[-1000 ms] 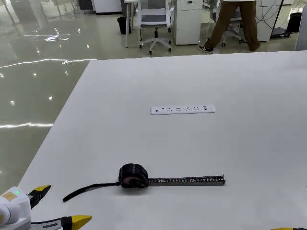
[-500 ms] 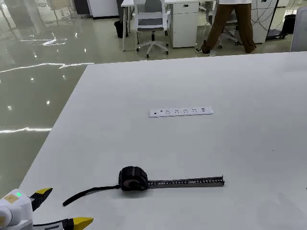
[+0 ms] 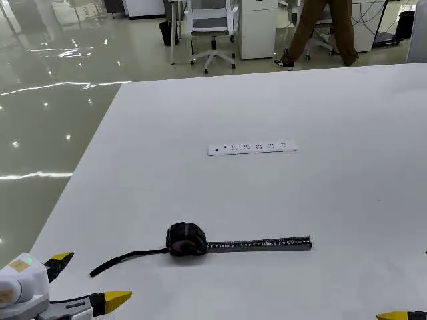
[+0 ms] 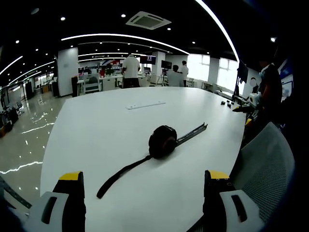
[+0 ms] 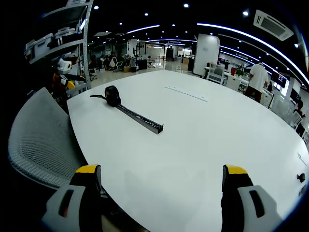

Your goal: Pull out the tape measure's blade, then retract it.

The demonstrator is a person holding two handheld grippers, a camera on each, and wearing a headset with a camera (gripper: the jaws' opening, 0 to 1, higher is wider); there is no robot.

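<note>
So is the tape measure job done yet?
About halfway, it looks like. The blade is already pulled out of the tape measure and lies flat on the table. Nothing is in hand: the left tool and right tool are both open, near the table's edge, touching nothing. Left to do: take hold of the tape measure and let the blade slide back in.

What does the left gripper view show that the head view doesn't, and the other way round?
Left gripper view: the ceiling vent and a grey mesh chair back. Head view: a white office chair on wheels, beyond the table. Both: the black tape measure with its blade pulled out, its black strap, the white power strip and the white table.
</note>
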